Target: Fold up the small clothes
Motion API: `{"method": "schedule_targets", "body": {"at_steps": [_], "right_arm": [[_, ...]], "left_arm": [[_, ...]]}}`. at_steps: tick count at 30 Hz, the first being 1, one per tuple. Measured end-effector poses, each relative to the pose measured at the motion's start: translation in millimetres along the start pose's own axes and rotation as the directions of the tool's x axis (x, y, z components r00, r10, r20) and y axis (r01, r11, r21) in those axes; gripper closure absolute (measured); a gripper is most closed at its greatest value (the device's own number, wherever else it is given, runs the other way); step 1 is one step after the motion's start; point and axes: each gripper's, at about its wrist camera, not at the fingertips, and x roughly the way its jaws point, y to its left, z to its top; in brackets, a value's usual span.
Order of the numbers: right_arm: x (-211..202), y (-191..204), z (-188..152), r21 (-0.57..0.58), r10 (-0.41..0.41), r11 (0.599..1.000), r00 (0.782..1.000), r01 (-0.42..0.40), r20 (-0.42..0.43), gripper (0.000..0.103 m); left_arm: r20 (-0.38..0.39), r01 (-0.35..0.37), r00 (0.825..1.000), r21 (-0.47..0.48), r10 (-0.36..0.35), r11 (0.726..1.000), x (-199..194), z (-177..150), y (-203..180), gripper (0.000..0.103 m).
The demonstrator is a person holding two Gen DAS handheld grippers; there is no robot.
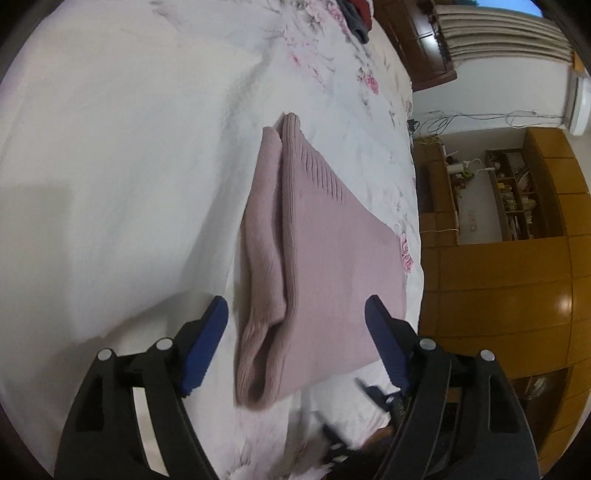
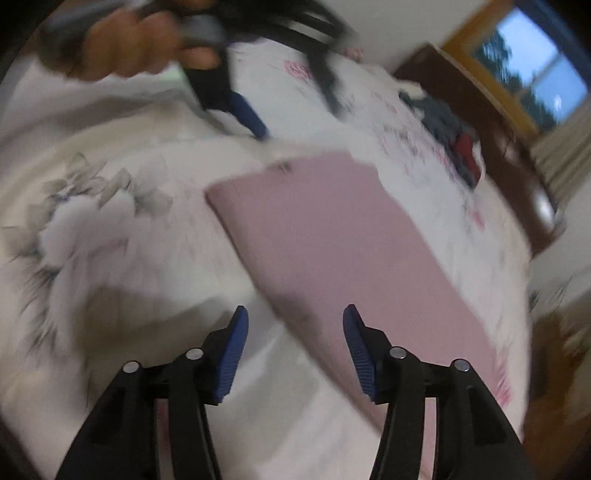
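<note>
Left wrist view shows my left gripper (image 1: 295, 314) with its two blue fingers (image 1: 205, 347) wide apart and nothing between them. I see the pink sweater (image 1: 325, 258) lying folded on the white bed sheet (image 1: 110, 184), right in front of this gripper. One sleeve (image 1: 264, 236) lies folded along the sweater's left side, and its ribbed cuff sits close to my fingers. The ribbed hem runs along the far right edge. The sheet has pink flowers (image 1: 369, 83) printed on it near the far side. A small pile of dark and red clothes (image 1: 356, 14) sits at the far end of the bed. Past the bed's edge I see wooden cabinets (image 1: 498, 280) with shelves full of small things.

From the right wrist view, my right gripper (image 2: 295, 321) also has its fingers (image 2: 232, 358) spread apart, holding nothing. This picture is blurry. The sweater (image 2: 332, 236) lies flat on the sheet (image 2: 147, 258), and one corner of it sits under the gap between my fingers. Across the sweater I can see the other gripper (image 2: 251, 114), with a hand (image 2: 136, 44) wrapped around its handle. The pile of clothes (image 2: 450, 140) is off to the right, well apart from the sweater. A window (image 2: 532, 70) shows blue sky in the top corner.
</note>
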Motion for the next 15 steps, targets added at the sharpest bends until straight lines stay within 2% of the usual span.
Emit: {"method": "schedule_targets", "body": {"at_steps": [3, 7, 14, 15], "right_arm": [[23.6, 19.0, 22.0, -0.065, -0.083, 0.994, 0.997, 0.083, -0.003, 0.048], [46.8, 44.8, 43.8, -0.123, -0.161, 0.980, 0.987, 0.159, -0.006, 0.048], [71.7, 40.7, 75.8, -0.077, -0.214, 0.974, 0.977, 0.215, 0.015, 0.050], [74.2, 37.4, 78.7, -0.059, -0.205, 0.977, 0.979, 0.205, 0.013, 0.058]], "left_arm": [[-0.044, -0.007, 0.999, 0.002, 0.007, 1.000, 20.2, 16.6, 0.1, 0.027], [-0.090, -0.052, 0.995, 0.001, 0.052, 0.999, 43.0, 38.5, 0.4, 0.026], [-0.150, -0.079, 0.985, 0.021, 0.081, 0.997, 76.9, 77.4, -11.0, 0.025], [-0.152, -0.083, 0.985, 0.018, 0.084, 0.996, 80.0, 80.9, -11.8, 0.025]]}}
